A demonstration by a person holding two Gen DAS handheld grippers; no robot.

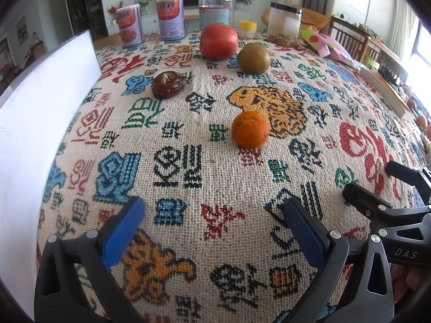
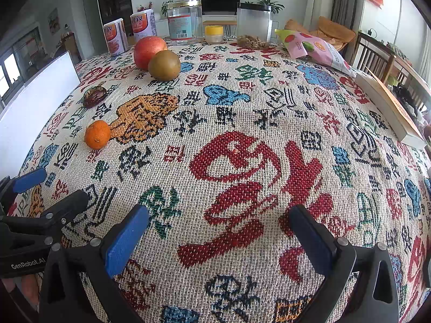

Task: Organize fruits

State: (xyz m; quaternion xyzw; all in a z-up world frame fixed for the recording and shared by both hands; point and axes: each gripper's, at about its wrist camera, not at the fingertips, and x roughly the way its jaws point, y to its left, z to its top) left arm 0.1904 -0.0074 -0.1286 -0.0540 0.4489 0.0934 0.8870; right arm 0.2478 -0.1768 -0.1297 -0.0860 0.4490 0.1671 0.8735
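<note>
Left wrist view shows our left tool [image 1: 212, 231] spread wide and empty, low over the patterned cloth of the surface [image 1: 188, 177], with our right tool [image 2: 219, 235] just beside it, also spread and holding nothing. Nearest ahead sits the small orange [image 1: 250, 129], alone on the weave and well apart from the rest. Further on and to the left lies the dark wrinkled date [image 1: 168, 84], and beyond it the red apple [image 1: 218, 41] and the greenish-brown round fruit [image 1: 253, 58] stand touching or nearly so. At the far edge are tins, clear jars and a small yellow-lidded pot [image 1: 247, 29], while a white board [image 1: 40, 107] stands along the left side. We judge nothing is sorted yet, and we cannot tell where the fruits are meant to go. The orange is round and could roll off if one finger nudges it before the other closes. Reaching for the apple risks knocking its neighbour, since they sit so close together.
</note>
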